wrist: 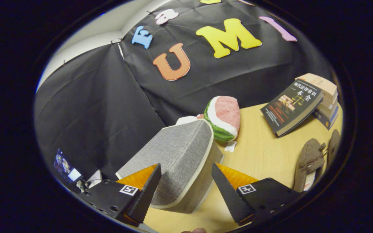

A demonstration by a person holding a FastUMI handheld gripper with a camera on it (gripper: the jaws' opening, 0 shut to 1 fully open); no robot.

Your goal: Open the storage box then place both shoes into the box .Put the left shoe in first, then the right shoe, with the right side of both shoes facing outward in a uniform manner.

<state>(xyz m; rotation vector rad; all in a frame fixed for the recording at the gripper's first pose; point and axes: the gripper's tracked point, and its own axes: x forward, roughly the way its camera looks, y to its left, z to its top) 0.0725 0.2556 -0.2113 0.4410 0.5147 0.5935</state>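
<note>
Gripper view: tongs (186, 174) spread wide, straddling grey storage box (176, 158); book (290, 108) cover print unreadable.

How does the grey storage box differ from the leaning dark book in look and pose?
The storage box is grey woven fabric with a pale rim; the book has a dark glossy printed cover. The box is bulky and lies between the open jaws of the gripper; the book is thin, far beyond them, propped against stacked books. Both rest tilted on the wooden table.

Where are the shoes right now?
The brown shoes lie on the wooden table, beyond the open fingers to their right, below the leaning book.
</note>
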